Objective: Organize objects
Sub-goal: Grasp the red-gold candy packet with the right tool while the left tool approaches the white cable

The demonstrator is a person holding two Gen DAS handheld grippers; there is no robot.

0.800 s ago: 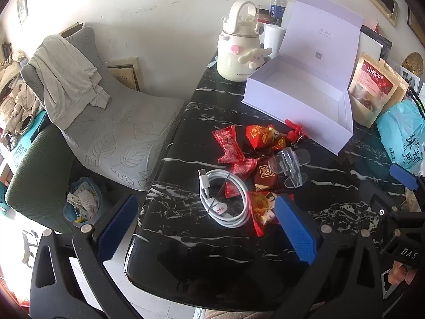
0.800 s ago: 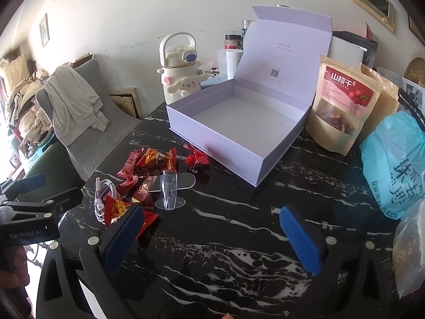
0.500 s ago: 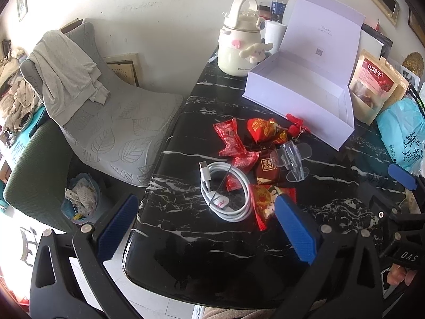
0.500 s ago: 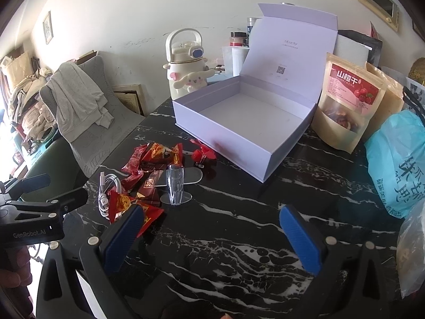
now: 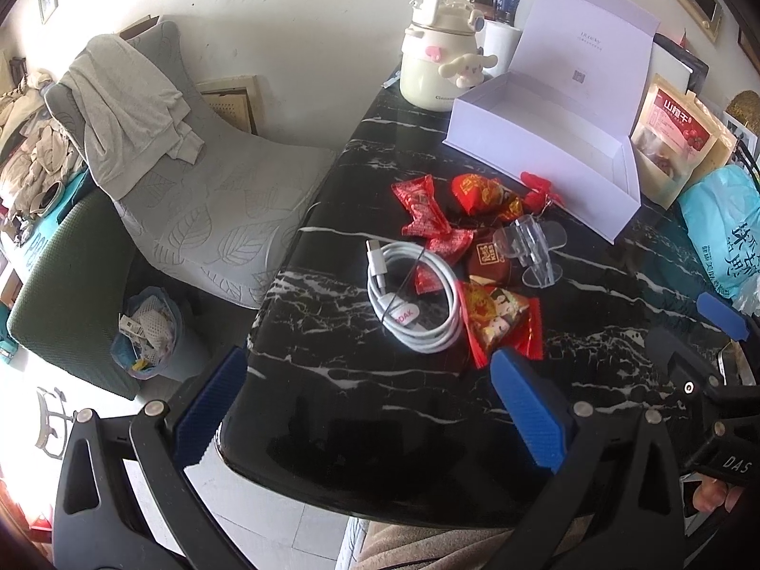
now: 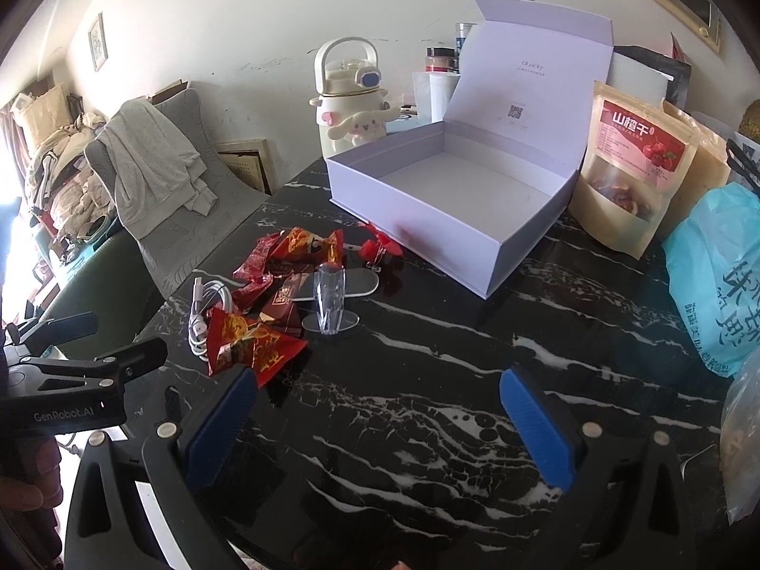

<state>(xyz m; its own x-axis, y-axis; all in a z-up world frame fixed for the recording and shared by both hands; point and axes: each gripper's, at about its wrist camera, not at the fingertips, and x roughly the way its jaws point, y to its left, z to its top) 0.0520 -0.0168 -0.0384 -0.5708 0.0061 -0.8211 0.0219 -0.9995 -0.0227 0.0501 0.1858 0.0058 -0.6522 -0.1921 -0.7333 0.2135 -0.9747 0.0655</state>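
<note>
On black counter (image 5: 361, 380), red snack packs (image 5: 498, 318), white cable (image 5: 418, 299) and clear stand (image 6: 330, 304) lie in heap beside empty white box (image 6: 456, 190). Left tool (image 5: 370, 408) and right tool (image 6: 380, 422) both spread wide, holding nothing, hovering near heap. Looks like first pick not yet made. Next: reach nearest pack, pinch, carry into box.

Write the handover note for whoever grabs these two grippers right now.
Left gripper: open, empty, hovering at the table's near edge, facing the white cable.
Right gripper: open, empty, over bare black marble table.
Lavender box: lid up, nothing visible inside.
Red snack packets, the coiled cable and a clear plastic stand lie clustered in front of the box.
Done: nothing packed yet.
Left: everything loose probably goes in the box; the nearest packet or the cable looks easiest first.
</note>
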